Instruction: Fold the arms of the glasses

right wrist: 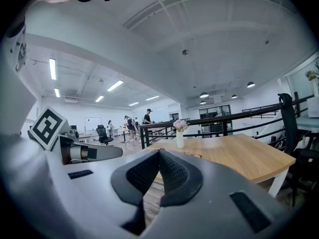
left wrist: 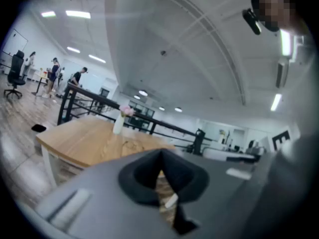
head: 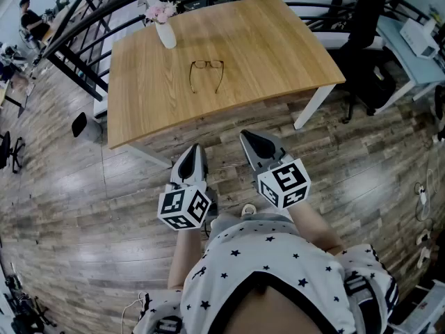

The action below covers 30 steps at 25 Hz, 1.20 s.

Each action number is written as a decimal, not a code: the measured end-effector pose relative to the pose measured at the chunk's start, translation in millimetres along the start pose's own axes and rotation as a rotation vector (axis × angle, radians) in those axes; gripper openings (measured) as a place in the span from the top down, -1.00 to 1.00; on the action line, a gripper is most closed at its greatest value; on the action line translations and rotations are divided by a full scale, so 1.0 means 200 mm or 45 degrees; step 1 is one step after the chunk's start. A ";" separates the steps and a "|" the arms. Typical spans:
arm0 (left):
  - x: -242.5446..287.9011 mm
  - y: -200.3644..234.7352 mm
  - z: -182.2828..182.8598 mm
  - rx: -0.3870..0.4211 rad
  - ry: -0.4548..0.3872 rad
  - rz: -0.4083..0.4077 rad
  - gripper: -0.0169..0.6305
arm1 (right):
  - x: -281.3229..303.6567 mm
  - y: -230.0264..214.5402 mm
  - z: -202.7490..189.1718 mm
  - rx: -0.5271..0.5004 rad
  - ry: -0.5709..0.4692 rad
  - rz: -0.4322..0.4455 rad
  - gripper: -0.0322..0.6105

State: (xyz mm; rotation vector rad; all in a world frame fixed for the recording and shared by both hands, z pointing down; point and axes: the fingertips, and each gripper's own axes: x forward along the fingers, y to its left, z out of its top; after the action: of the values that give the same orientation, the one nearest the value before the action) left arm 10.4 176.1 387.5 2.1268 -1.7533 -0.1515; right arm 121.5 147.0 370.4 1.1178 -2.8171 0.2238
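A pair of dark thin-framed glasses (head: 206, 74) lies on the wooden table (head: 278, 47) with both arms spread open toward me. In the left gripper view the glasses (left wrist: 129, 145) show faintly on the tabletop, and in the right gripper view the glasses (right wrist: 192, 155) peek just over the jaws. My left gripper (head: 195, 149) and right gripper (head: 249, 136) hover side by side over the floor, short of the table's near edge. Both are shut with nothing between the jaws. The left gripper (left wrist: 162, 153) and right gripper (right wrist: 158, 152) point roughly level at the table.
A white vase with pink flowers (head: 165, 28) stands at the table's far left. A black railing (head: 76, 19) runs behind the table. A black office chair (head: 367, 44) and a pale desk (head: 417, 54) are at the right. People stand far off (right wrist: 130, 124).
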 end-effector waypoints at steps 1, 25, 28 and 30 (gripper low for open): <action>-0.01 0.00 -0.01 0.000 0.002 0.005 0.93 | -0.01 0.01 0.00 -0.007 0.001 0.005 0.85; -0.05 -0.05 -0.06 0.006 0.046 0.013 0.93 | -0.05 0.02 -0.03 0.040 0.011 0.088 0.85; -0.04 -0.03 -0.06 -0.014 0.048 0.022 0.93 | -0.02 0.02 -0.03 0.047 0.028 0.095 0.85; -0.02 -0.02 -0.06 -0.028 0.050 0.026 0.93 | 0.01 0.02 -0.03 0.049 0.028 0.101 0.84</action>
State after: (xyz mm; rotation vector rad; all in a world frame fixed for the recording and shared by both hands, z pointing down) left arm 16.0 182.9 396.5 2.0822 -1.7426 -0.1221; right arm 118.5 149.8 375.8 1.0050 -2.8528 0.2958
